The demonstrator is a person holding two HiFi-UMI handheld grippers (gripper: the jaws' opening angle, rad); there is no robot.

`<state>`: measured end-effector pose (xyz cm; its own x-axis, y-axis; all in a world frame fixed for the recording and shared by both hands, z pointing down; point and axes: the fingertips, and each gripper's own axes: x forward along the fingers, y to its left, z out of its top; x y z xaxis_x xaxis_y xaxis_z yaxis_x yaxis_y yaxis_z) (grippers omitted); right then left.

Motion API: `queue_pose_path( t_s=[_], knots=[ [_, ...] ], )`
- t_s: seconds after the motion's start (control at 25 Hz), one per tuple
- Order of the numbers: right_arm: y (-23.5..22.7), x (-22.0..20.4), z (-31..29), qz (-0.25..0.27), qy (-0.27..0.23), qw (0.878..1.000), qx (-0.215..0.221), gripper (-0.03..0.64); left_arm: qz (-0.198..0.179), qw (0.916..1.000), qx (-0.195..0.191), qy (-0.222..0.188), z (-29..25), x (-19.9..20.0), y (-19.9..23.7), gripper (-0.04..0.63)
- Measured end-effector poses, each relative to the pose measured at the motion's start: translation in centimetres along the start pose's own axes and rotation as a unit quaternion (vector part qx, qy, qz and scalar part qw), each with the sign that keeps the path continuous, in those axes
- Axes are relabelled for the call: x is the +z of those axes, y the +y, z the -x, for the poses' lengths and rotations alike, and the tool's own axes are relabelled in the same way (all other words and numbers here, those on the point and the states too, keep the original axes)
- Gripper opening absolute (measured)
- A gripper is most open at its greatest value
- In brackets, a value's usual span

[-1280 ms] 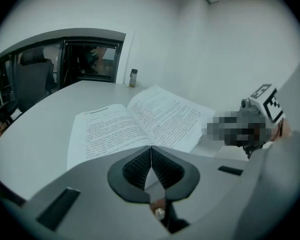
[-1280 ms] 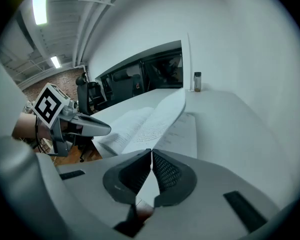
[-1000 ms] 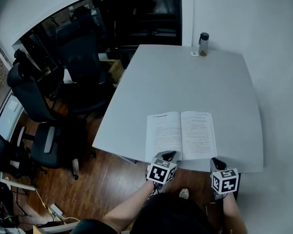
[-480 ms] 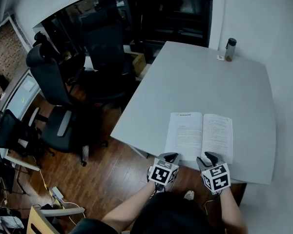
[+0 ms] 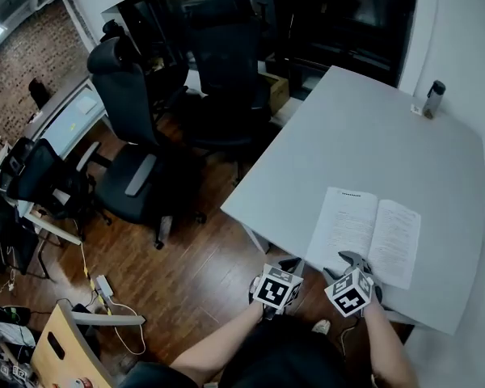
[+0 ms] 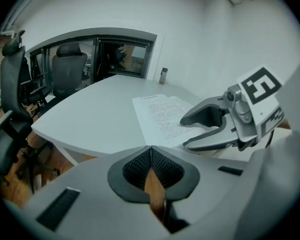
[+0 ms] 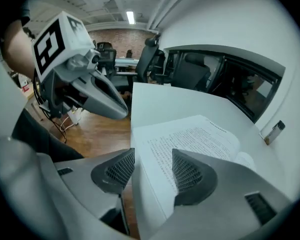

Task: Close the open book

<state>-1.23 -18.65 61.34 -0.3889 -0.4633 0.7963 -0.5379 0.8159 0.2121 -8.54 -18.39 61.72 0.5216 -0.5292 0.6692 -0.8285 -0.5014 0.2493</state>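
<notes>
Book [image 5: 373, 237] lies open and flat at the near edge of the grey counter [image 5: 364, 136]. Right claw [image 7: 149, 170] has just been opening; its jaws stand apart, astride the near corner of the left page [image 7: 190, 139], pads not pressing it. Left claw [image 6: 151, 154] is closed, empty, just left of the book

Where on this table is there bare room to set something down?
Free: the wide stretch of table between the open book and the bottle at the far corner, and the strips beside the book. Crowded only at the near edge, where the book lies.
</notes>
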Motion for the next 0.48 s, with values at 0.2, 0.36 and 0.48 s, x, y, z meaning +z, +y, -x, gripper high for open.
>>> queue_pose_path(
  t_s=[0.2,0.36,0.48],
  knots=[
    [-0.5,-1.0,-1.3,0.03,0.029,0.999,-0.008,0.212,0.016,0.9998,0.008,0.0,0.3,-0.7,0.9,0.005],
    [-0.8,-0.5,-1.1,-0.022,0.003,0.999,0.029,0.196,0.02,0.9998,0.009,0.003,0.1,-0.9,1.0,0.006],
    [-1.0,-0.2,-0.4,-0.079,-0.019,0.996,0.04,0.091,0.018,0.9998,0.006,0.004,-0.4,-0.9,0.8,0.006]
  ],
)
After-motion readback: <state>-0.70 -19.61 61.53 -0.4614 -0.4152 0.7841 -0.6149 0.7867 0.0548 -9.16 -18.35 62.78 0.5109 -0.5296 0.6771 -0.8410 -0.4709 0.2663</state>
